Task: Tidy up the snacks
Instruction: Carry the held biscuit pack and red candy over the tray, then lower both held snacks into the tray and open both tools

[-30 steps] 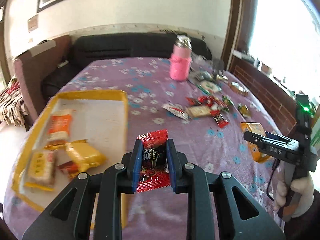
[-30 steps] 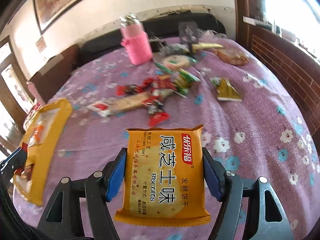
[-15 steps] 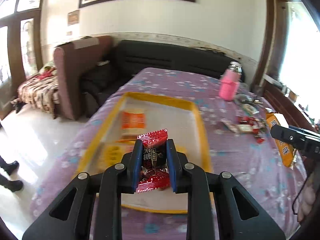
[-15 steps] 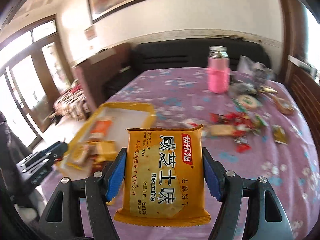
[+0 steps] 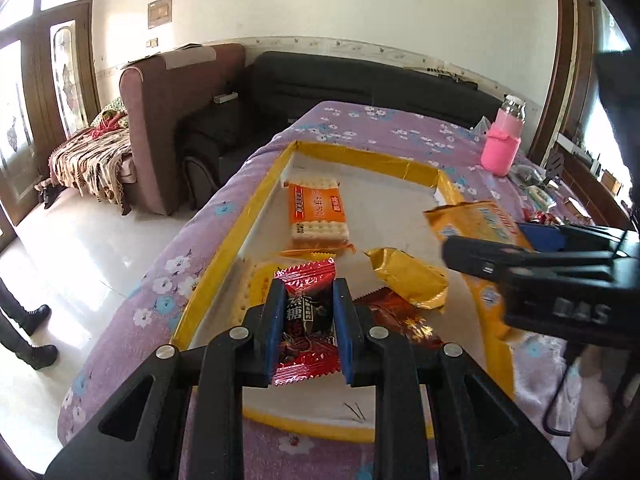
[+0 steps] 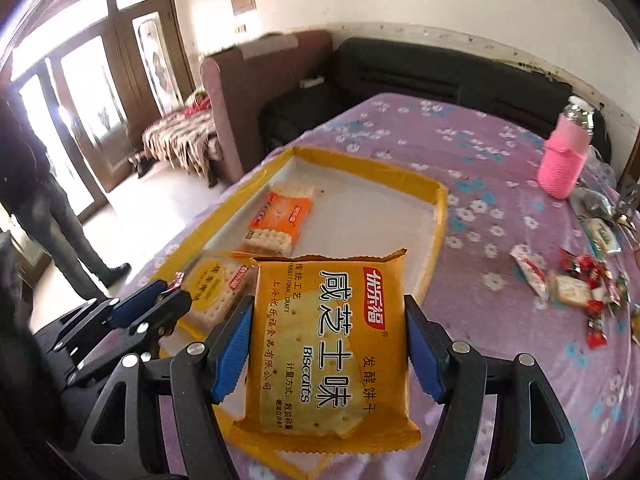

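Over the tray [image 5: 256, 208], left claw [image 5: 307, 328] pinches a red candy [image 5: 306, 312] — right claw [image 6: 328, 344] clamps a biscuit packet [image 6: 328, 344], hiding snacks beneath.

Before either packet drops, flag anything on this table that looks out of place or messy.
A loose heap of small wrapped snacks lies scattered on the purple tablecloth near the pink bottle, outside the yellow-rimmed tray. Inside the tray, the packets overlap at odd angles. Nothing looks spilled or torn.

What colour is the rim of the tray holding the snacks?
Yellow, around a white floor; the tray rim shows best in the right wrist view.
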A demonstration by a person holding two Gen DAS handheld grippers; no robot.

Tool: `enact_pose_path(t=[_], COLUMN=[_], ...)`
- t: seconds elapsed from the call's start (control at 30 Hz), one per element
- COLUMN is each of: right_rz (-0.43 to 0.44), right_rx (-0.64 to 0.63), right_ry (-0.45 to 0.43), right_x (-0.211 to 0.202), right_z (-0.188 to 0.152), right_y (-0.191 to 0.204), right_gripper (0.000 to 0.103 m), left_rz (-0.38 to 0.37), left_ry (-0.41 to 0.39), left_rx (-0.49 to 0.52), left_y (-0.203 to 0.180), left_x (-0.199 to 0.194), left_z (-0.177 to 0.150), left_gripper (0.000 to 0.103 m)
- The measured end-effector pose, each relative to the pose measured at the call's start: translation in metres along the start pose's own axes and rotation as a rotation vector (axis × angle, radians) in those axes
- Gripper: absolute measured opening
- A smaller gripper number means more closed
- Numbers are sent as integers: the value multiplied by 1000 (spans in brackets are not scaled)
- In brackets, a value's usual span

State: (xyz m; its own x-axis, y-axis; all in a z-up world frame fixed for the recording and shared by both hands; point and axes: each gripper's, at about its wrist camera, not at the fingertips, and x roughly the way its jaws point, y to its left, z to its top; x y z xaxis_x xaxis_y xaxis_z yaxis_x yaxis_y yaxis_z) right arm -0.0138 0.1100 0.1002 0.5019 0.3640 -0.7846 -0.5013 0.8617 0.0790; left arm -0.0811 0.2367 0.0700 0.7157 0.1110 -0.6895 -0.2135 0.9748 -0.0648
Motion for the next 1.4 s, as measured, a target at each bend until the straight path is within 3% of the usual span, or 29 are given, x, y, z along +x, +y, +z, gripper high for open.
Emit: enact_pose_path(t=[0.3, 0.6, 0.9, 1.07, 1.27, 1.33, 1.4], right_rz=[-27, -18, -7, 10, 14, 14, 8], right_rx=[55, 80, 78, 105, 120, 121, 121], right_ry=[51, 86, 67, 43, 8, -1, -14], right_x=[58, 80, 75, 60, 33, 25, 13], right_z=[22, 28, 29, 32, 25, 20, 10], right_y=[-7, -14, -10, -13, -19, -22, -29], right_gripper=[71, 71, 71, 71, 71, 71, 71], left_rz=[-7, -8, -16, -11, 3, -22, -107], left_ry=[36, 59, 75, 53, 26, 37, 62], left_rx=[8, -5, -42, -36, -15, -18, -37], left_y=[0, 4, 8, 9, 1, -2, -6], left_x=[23, 32, 30, 14, -9, -16, -23], left_z=[3, 3, 5, 7, 7, 7, 8], left_gripper=[21, 21, 23, 40, 43, 44, 44])
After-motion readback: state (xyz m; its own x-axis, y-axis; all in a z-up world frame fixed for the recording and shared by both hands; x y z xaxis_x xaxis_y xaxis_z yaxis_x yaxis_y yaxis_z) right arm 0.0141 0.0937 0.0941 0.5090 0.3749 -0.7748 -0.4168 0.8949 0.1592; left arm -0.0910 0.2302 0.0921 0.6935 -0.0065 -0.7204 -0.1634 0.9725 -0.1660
